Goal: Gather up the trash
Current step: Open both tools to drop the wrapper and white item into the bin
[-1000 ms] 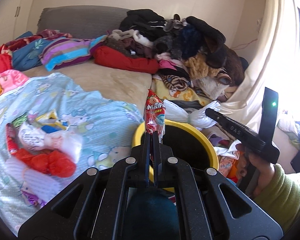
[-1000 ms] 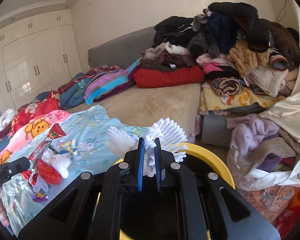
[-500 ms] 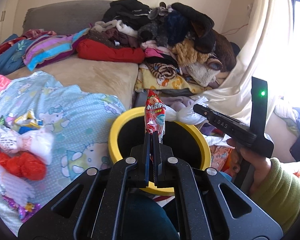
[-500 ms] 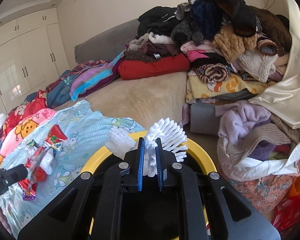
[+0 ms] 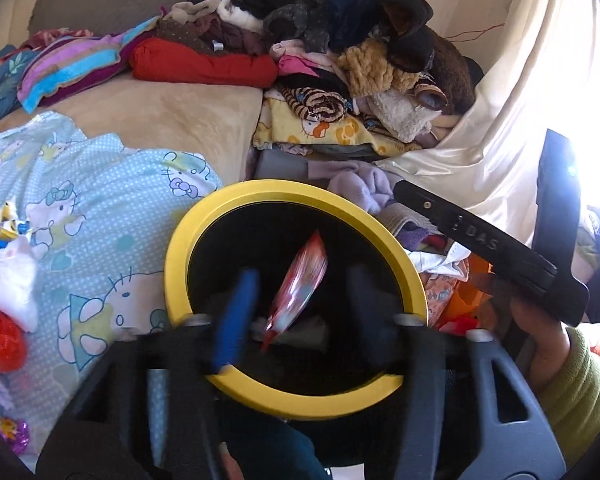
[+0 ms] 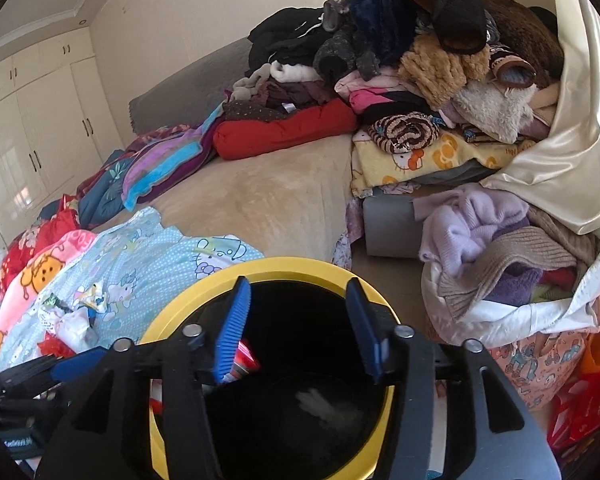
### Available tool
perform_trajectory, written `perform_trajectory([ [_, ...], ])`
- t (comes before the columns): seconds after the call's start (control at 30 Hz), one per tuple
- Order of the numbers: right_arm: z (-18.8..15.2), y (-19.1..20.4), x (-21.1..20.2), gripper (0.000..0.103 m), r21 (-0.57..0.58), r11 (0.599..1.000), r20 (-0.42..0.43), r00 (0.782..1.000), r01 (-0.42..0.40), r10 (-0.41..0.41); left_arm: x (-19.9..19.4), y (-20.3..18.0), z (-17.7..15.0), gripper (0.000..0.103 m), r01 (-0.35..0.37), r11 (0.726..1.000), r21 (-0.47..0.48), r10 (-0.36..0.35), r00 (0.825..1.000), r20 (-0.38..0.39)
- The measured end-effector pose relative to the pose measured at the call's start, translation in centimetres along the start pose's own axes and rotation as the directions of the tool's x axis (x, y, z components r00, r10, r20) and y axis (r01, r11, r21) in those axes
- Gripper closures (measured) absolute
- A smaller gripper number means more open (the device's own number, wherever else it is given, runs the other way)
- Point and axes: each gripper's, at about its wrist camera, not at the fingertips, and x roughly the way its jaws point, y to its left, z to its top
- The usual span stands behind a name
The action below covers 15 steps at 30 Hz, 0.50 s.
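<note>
Both jaws are opening over the yellow-rimmed bin (image 5: 296, 196): the left hand-held gripper (image 5: 300, 300) is smeared by motion blur, with the red snack wrapper (image 5: 300, 280) loose between its parted fingers, touching neither. The right hand-held gripper (image 6: 300, 320) stands empty and apart — a pale, blurred white scrap (image 6: 324, 404) lies deep in the dark bin. More wrappers (image 6: 76, 312) sit on the bed's blue sheet (image 6: 148, 248), partly cut off.

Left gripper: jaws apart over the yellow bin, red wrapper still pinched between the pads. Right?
Not quite. In the left wrist view the left gripper is over the yellow bin with its jaws opening, but the red wrapper is not pinched: it hangs blurred in the gap, touching neither pad, and seems to be dropping into the bin.
</note>
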Motion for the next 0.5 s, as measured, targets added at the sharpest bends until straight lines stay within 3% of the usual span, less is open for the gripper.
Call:
perform_trajectory([
  [0.07,0.0,-0.1,-0.1,0.048,0.000,1.000,0.008,1.000,0.000,0.000,-0.3,0.1,0.0,0.041,-0.007,1.000,-0.005,0.007,1.000,0.015],
  [0.1,0.0,0.0,-0.1,0.045,-0.001,1.000,0.011,1.000,-0.001,0.001,-0.6,0.4,0.0,0.024,-0.011,1.000,-0.015,0.011,0.999,0.031],
  [0.17,-0.1,0.1,-0.2,0.042,-0.001,1.000,0.013,1.000,-0.003,0.003,-1.6,0.8,0.0,0.011,0.009,0.999,-0.043,-0.006,0.998,0.069],
  [0.5,-0.1,2.4,-0.6,0.032,-0.027,0.999,0.024,0.999,-0.041,0.041,-4.7,2.9,0.3,0.011,-0.110,0.991,-0.082,0.121,0.982,0.145],
])
